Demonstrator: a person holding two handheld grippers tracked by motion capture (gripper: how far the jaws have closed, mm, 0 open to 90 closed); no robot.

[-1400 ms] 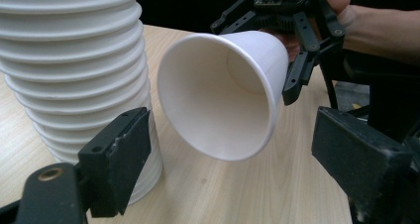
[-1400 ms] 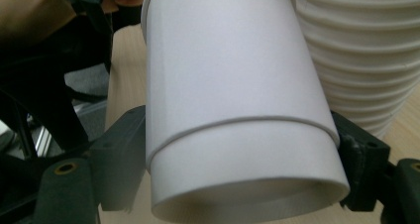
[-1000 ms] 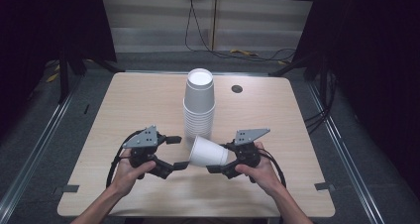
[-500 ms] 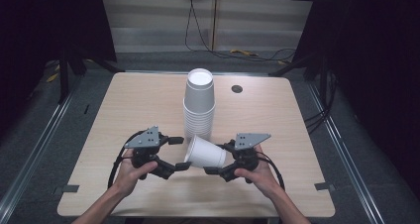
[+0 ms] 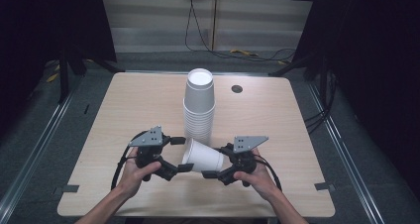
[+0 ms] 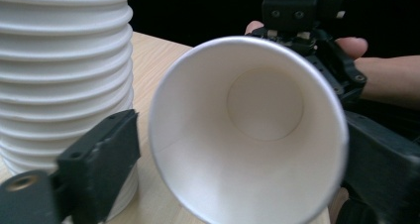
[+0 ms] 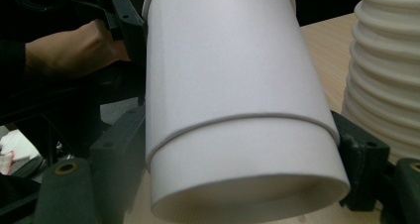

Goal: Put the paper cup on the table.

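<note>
A white paper cup point(image 5: 203, 157) lies on its side above the table's front, its mouth toward my left gripper point(image 5: 179, 154). My right gripper point(image 5: 218, 160) is shut on the cup's base end, one jaw on each side of the wall point(image 7: 233, 85). A thin line circles that wall near the base; I cannot tell whether a second cup is nested there. My left gripper point(image 6: 242, 149) is open, its jaws on either side of the rim, looking into the empty cup point(image 6: 247, 130). A tall stack of white cups point(image 5: 199, 105) stands upside down just behind.
The stack point(image 6: 59, 60) stands close beside my left jaw and near my right jaw point(image 7: 386, 75). The wooden table point(image 5: 124, 105) has a round cable hole point(image 5: 236, 89) at the back right. Dark floor and rails surround the table.
My left gripper has moved right, so its open jaws now flank the cup's rim. The right gripper and cup have shifted slightly left.
</note>
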